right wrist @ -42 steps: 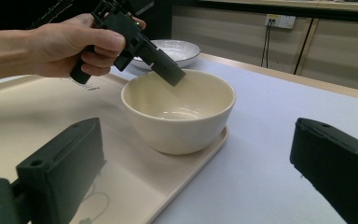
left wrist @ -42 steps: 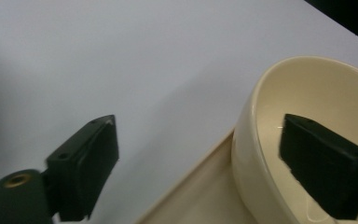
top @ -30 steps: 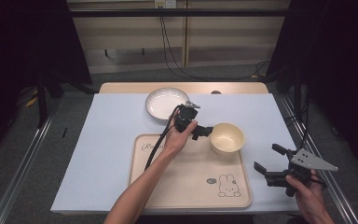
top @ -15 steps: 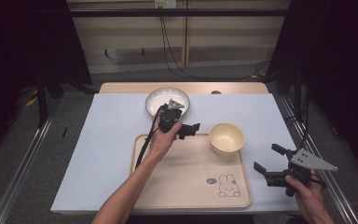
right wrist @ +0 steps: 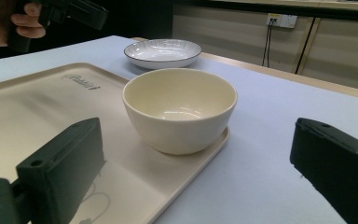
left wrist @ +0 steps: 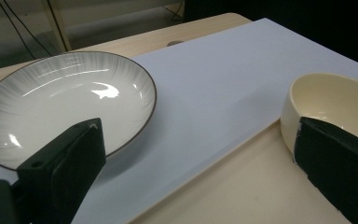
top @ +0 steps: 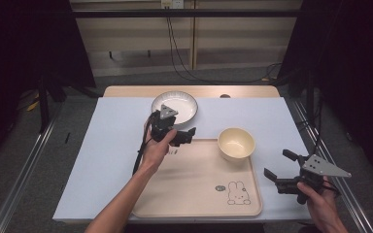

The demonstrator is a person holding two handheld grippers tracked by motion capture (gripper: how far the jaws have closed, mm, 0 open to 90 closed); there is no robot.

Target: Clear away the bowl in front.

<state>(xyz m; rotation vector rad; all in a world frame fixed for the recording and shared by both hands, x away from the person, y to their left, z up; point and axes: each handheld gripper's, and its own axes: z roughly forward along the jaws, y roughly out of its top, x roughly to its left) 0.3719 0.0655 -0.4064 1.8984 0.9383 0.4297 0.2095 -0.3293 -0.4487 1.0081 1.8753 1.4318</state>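
A cream bowl (top: 236, 143) stands upright in the far right corner of a beige tray (top: 194, 189); it also appears close up as the bowl (right wrist: 179, 107) and at the edge as the bowl (left wrist: 331, 100). A white ribbed plate (top: 175, 104) with a dark rim lies on the mat behind the tray, and the plate (left wrist: 65, 102) shows large and empty. My left gripper (top: 187, 137) hovers open over the tray's far left edge, between plate and bowl, holding nothing. My right gripper (top: 279, 164) stands open just right of the tray, pointing at the bowl.
A pale blue mat (top: 111, 145) covers the wooden table (top: 126, 91). The tray carries a rabbit drawing (top: 238, 192) near its front right. Metal rails and dark floor border the table. The other hand with its gripper (right wrist: 70, 11) shows far off.
My left gripper has drawn back leftward from the bowl's rim toward the plate, leaving the bowl on the tray. The right gripper has not moved.
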